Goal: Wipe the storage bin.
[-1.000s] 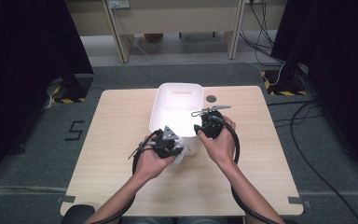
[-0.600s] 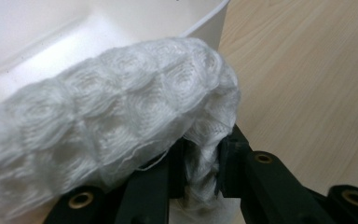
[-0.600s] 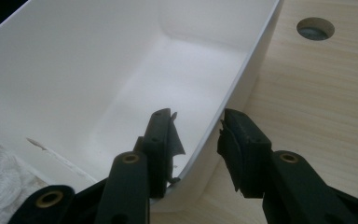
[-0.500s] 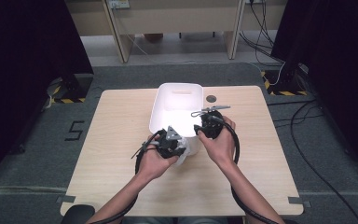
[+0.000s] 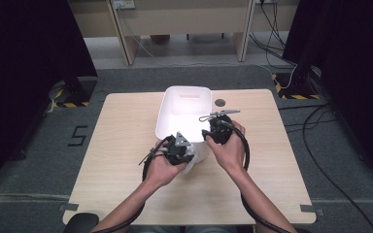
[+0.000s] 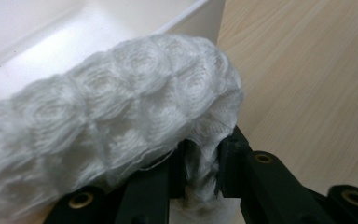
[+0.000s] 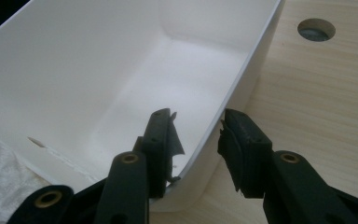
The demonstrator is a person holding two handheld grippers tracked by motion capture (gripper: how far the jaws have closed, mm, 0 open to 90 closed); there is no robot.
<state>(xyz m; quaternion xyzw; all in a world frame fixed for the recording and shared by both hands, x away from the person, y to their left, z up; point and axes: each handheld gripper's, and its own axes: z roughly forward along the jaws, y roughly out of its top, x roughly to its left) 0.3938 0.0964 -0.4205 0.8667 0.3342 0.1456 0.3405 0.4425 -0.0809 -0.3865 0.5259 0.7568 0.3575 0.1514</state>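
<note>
A white plastic bin (image 5: pixel 187 89) stands at the middle of the wooden table (image 5: pixel 121 145). My left gripper (image 5: pixel 185 149) is at the bin's near end, shut on a white textured cloth (image 6: pixel 112 121). The cloth (image 5: pixel 191 164) bunches over the near rim of the bin (image 6: pixel 121 28) and hangs down its outside. My right gripper (image 5: pixel 206 135) straddles the bin's right wall near the front corner. In the right gripper view (image 7: pixel 196 122) one jaw is inside the bin (image 7: pixel 74 70) and the other outside, closed on the wall. The cloth's edge (image 7: pixel 0 182) shows at the lower left.
A round hole (image 5: pixel 219 102) is set in the tabletop just right of the bin's far end, the same hole (image 7: pixel 316 29) seen past the wall. Bare wood lies on both sides of the bin. Cables and table legs are on the floor beyond.
</note>
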